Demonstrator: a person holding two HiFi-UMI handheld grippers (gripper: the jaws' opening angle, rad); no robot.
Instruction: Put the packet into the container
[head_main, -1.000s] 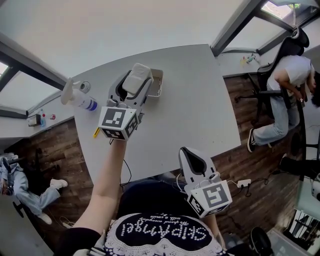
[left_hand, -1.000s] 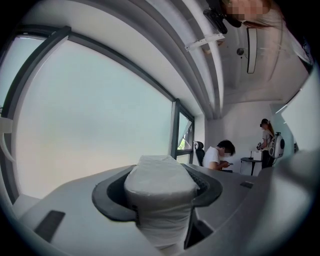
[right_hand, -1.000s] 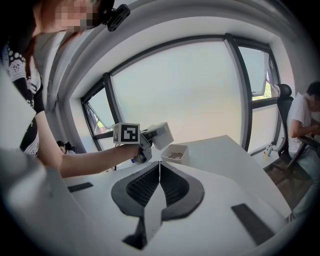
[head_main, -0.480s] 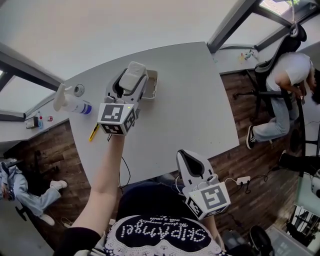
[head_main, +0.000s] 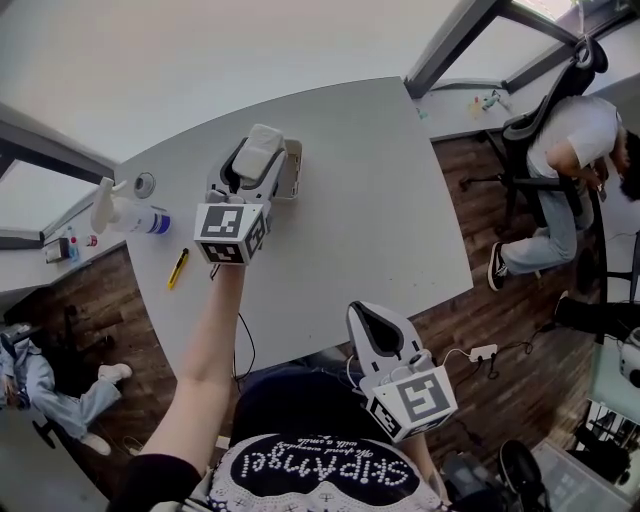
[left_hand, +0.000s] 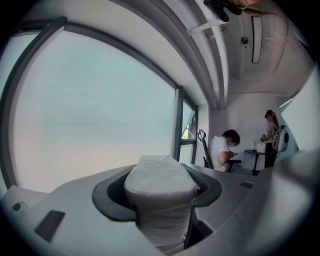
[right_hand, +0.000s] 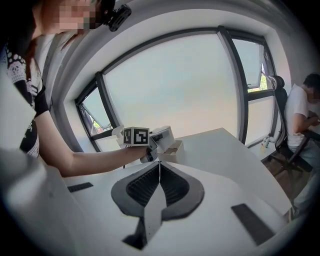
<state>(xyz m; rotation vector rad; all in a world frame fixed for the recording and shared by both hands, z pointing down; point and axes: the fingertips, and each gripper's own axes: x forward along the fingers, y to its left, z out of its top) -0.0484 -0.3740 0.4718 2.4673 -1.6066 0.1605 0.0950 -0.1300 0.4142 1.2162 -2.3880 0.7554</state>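
Left gripper (head_main: 258, 158) jaws clamp a soft white packet (left_hand: 160, 187) just beside the small white rectangular container (head_main: 294, 172); right gripper (head_main: 373, 320) jaws are closed, empty.

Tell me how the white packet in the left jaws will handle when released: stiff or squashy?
Probably squashy: the packet bulges above the left gripper's jaws and narrows where they pinch it. Likely light, as that pinch alone holds it up. Its blocky shape should not roll in the container.
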